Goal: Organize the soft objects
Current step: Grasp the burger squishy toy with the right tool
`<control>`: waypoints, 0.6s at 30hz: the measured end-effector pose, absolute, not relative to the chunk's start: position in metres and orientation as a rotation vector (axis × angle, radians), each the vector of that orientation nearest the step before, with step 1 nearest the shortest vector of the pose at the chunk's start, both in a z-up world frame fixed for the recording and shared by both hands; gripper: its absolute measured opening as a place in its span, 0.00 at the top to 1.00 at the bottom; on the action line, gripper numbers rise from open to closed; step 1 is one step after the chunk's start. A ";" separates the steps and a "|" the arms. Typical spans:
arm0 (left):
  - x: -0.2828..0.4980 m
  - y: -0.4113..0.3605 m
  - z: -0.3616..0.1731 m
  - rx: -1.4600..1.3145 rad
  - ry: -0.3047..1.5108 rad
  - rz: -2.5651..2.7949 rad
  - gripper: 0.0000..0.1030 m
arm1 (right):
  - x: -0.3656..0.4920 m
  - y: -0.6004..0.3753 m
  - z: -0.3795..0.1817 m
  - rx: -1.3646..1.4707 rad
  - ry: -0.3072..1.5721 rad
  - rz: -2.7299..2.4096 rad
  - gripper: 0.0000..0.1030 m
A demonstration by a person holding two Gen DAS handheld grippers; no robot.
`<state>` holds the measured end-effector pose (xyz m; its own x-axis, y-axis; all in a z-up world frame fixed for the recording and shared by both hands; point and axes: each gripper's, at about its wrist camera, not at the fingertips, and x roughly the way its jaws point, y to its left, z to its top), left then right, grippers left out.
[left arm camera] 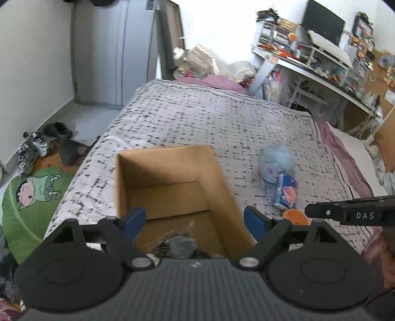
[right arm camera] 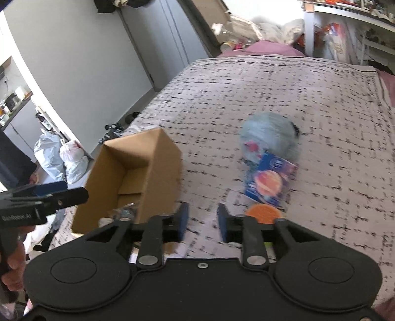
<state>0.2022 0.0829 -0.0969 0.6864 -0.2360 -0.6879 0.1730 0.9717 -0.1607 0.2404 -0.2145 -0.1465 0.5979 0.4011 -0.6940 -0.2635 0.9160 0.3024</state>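
Observation:
An open cardboard box [left arm camera: 170,182] stands on the bed; it also shows in the right wrist view [right arm camera: 138,172]. A grey soft item in clear wrap [left arm camera: 181,243] lies at its near end. My left gripper [left arm camera: 195,218] is open and empty above that end of the box. To the right lie a pale blue plush [left arm camera: 276,158], a blue packet with an orange picture [left arm camera: 287,193] and an orange round thing [left arm camera: 296,216]. My right gripper [right arm camera: 202,219] is open and empty over the bedspread, just short of the orange thing [right arm camera: 263,213], the packet [right arm camera: 269,181] and the plush [right arm camera: 267,134].
The patterned bedspread [left arm camera: 209,118] covers the bed. A cluttered desk with a monitor [left arm camera: 323,22] stands at the far right. Shoes [left arm camera: 37,145] and a green cartoon mat [left arm camera: 32,200] lie on the floor at the left. Plastic bags [right arm camera: 61,158] sit by the bed.

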 end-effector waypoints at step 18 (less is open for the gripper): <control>0.220 0.011 -0.096 -0.071 0.868 -0.353 0.05 | 0.240 -0.247 -0.172 0.099 0.825 0.341 0.19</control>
